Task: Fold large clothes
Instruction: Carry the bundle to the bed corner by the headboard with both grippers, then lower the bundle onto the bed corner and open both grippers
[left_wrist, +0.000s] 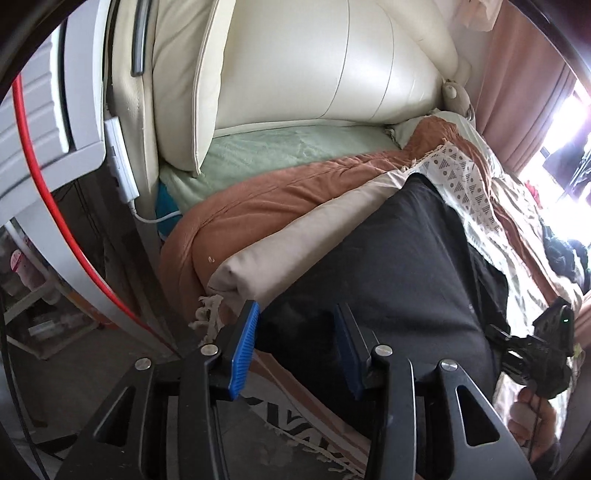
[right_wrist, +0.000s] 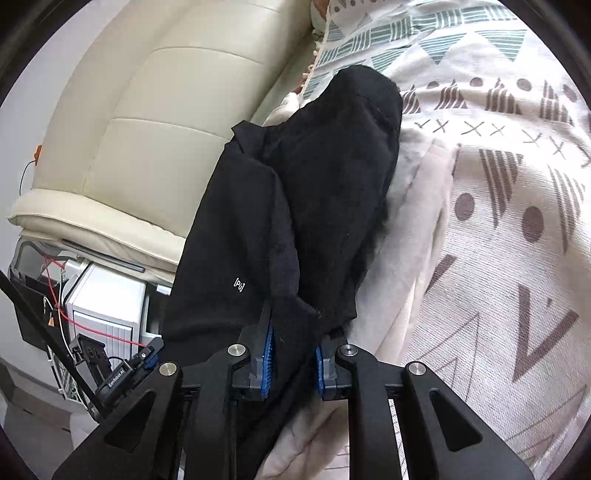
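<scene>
The main risk is judged to be a slip at the right claw (right_wrist: 291, 360): only a thin bunch of the black garment (right_wrist: 317, 192) is pinched between its blue pads, so the cloth could be pulled free if it is lifted or swung quickly. A crooked fold could also result, since the garment is held at one edge only while the left claw (left_wrist: 295, 347) is spread wide with nothing between its fingers, just at the garment's near edge. The fabric could further drag along the patterned blanket (right_wrist: 498, 206) beneath it and rumple that.

The garment is seen as a large, soft, matte black piece, probably trousers or a sweatshirt, though which cannot be told. A small white logo is printed on it, and one layer is already doubled over another, with a fuzzy inner face showing. It is laid on the bed, over a beige quilt (left_wrist: 303, 236) and beside a rust-brown blanket (left_wrist: 258, 199), with its near end draped over the bed's edge. A cream leather headboard (left_wrist: 295, 66) is seen behind.
</scene>
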